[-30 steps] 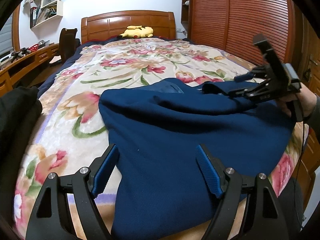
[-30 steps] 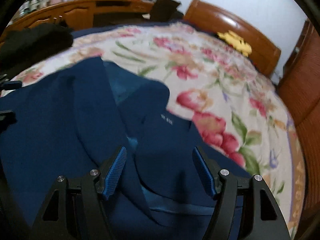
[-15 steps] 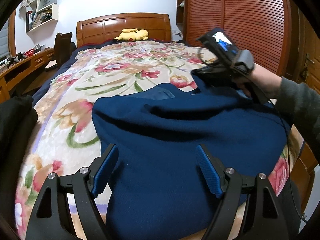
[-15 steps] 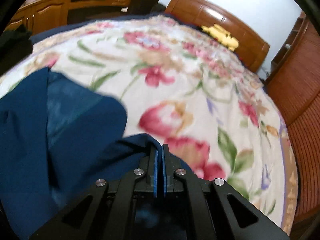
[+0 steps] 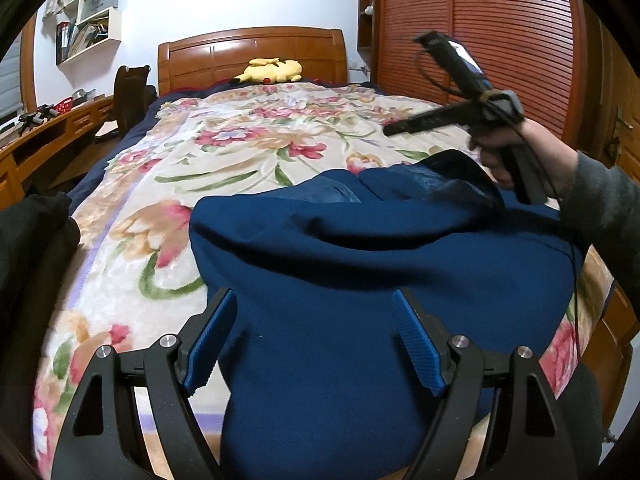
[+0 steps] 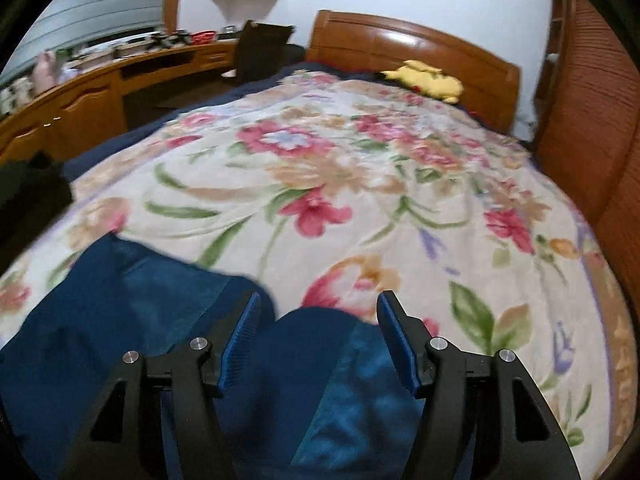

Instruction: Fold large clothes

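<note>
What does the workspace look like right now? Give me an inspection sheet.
Surface: floral blanket covering the bed.
Job's things: navy garment bunched at the near edge, lining showing.
Clutter: yellow plush toy by the headboard; dark clothing at the left edge.
Grippers: left tool open above the garment; right tool opening, pads clear of the cloth.
Cables: black cable hanging from the right tool.
Surroundings: slatted wardrobe, desk, wall shelves.

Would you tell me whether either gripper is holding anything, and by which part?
Nothing is held: the left gripper stands open over the navy garment; the right gripper's jaws are opening above its folded edge.
</note>
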Action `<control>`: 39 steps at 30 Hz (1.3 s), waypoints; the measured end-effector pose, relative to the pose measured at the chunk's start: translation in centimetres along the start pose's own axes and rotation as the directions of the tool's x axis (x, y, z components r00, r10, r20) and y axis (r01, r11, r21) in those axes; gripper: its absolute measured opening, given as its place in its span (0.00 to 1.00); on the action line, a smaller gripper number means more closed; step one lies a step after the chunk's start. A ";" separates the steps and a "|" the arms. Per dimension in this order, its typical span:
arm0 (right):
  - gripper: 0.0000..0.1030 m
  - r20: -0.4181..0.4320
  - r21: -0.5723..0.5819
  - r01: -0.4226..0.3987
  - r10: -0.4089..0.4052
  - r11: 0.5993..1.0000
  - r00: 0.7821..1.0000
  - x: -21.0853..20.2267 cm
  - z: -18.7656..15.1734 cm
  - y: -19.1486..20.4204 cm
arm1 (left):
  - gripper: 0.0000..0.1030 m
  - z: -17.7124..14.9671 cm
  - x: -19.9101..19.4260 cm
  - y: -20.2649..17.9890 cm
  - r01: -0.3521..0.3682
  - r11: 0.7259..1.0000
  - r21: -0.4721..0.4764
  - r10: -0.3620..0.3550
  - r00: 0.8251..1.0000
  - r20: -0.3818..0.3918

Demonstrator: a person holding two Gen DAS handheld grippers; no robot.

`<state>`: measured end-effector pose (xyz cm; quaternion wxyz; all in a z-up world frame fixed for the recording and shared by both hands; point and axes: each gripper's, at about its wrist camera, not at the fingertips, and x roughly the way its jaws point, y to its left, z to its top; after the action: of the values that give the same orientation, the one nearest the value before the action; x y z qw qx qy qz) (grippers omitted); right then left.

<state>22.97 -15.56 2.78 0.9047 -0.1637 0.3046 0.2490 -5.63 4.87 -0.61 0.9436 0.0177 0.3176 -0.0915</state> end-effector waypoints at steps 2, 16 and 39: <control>0.61 -0.018 -0.023 -0.038 0.038 0.999 0.999 -0.6 -0.8 0.3 | 0.78 -0.1 0.0 0.2 0.000 1.000 -0.007 0.000 1.000 0.002; 0.60 -0.256 -0.220 -0.290 0.231 0.931 0.939 -1.7 -7.2 6.6 | 0.78 -2.3 2.1 1.0 -0.019 0.999 -0.038 0.016 0.998 -0.064; 0.65 -0.008 -0.121 0.119 -0.121 0.985 0.993 1.9 -1.7 3.3 | 0.78 -1.8 -0.4 1.8 -0.021 0.996 -0.085 0.023 1.000 0.021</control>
<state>21.63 -12.99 -0.21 0.9041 -0.2379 0.2856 0.2107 -6.67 6.90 -1.80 0.9479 -0.0199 0.3106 -0.0676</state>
